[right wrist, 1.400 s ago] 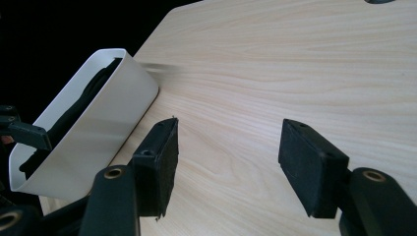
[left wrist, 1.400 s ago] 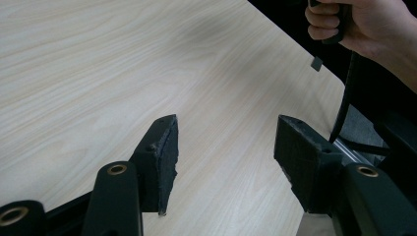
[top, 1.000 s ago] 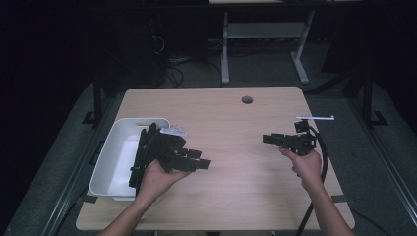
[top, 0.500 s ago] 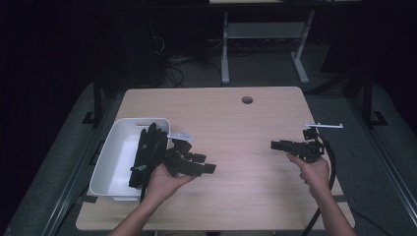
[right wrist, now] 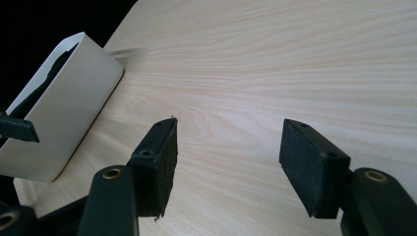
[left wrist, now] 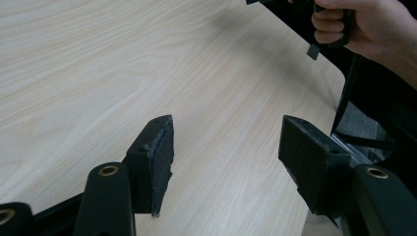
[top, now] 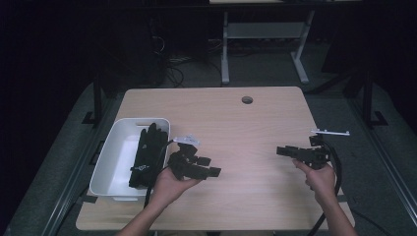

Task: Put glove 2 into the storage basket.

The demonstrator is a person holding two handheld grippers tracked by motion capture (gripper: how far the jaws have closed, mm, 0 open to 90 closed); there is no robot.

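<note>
high view: light wooden table (top: 246, 142) with a round cable hole (top: 247, 100) near its far edge; white bin (top: 110, 167) at the near left corner, a dark black item (top: 147, 152) lying inside along its right wall, kind not discernible. left gripper (top: 209, 167) held in the left hand (top: 169, 184) just right of the bin, low over the tabletop, jaws pointing toward the table's right side. right gripper (top: 281, 151) held in the right hand (top: 319, 179) near the right edge, jaws pointing toward the table's left side, well apart from the left gripper; black cable (top: 337, 169) looping from its rear. left gripper view: jaws spread wide, bare wood grain between the pads (left wrist: 160, 152), nothing pinched; right hand (left wrist: 364, 27) gripping its handle at upper right, near the table edge. right gripper view: jaws spread equally wide, nothing between the pads (right wrist: 162, 157), only tabletop; white bin (right wrist: 64, 108) at left, apart from the jaws, dark contents visible over its rim.
</note>
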